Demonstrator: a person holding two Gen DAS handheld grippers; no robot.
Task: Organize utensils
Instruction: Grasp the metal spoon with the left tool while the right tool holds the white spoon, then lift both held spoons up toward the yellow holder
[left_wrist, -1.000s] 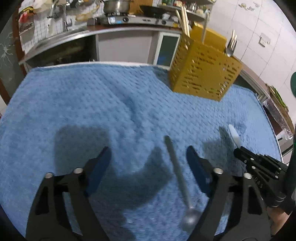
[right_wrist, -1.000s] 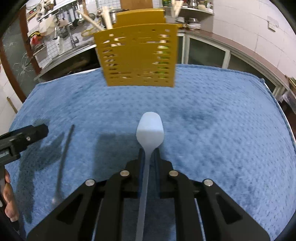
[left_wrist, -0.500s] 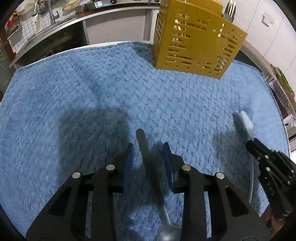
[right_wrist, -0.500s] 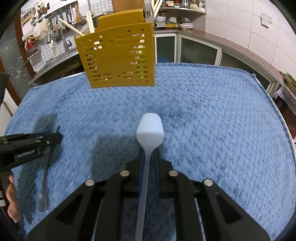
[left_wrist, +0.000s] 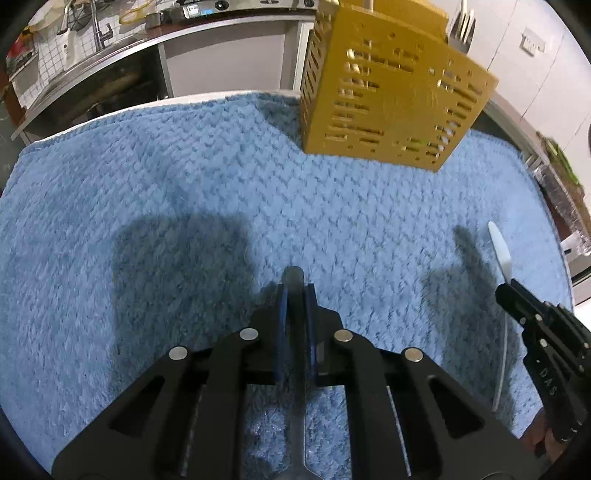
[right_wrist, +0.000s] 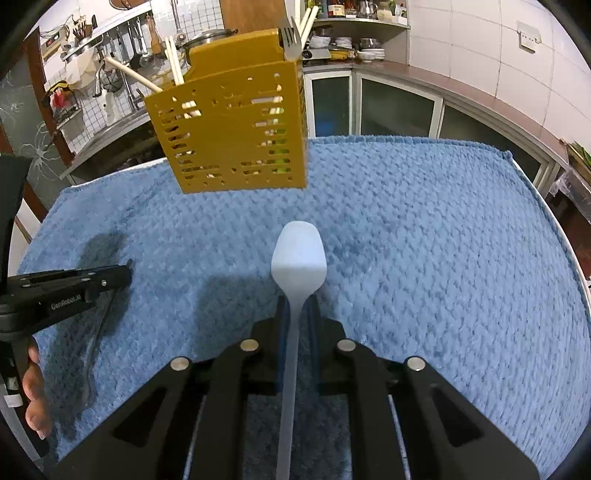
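My left gripper (left_wrist: 295, 291) is shut on the handle of a metal spoon (left_wrist: 294, 276), whose bowl hangs back under the gripper. It also shows in the right wrist view (right_wrist: 125, 271), at the left. My right gripper (right_wrist: 298, 306) is shut on a white plastic spoon (right_wrist: 298, 254), bowl forward, held above the blue towel (right_wrist: 424, 229). It also shows in the left wrist view (left_wrist: 508, 284), at the right. A yellow slotted utensil caddy (left_wrist: 388, 103) stands at the towel's far side; it shows in the right wrist view (right_wrist: 232, 133) with chopsticks (right_wrist: 173, 61) and a fork (right_wrist: 291, 37) in it.
The towel (left_wrist: 147, 192) covers the table. A kitchen counter with a sink (left_wrist: 85, 55) and a stove lies behind. Cabinets (right_wrist: 399, 107) and a tiled wall run along the right.
My left gripper moved over the metal spoon's handle and shut on it. My right gripper kept hold of the white spoon and came nearer the caddy.
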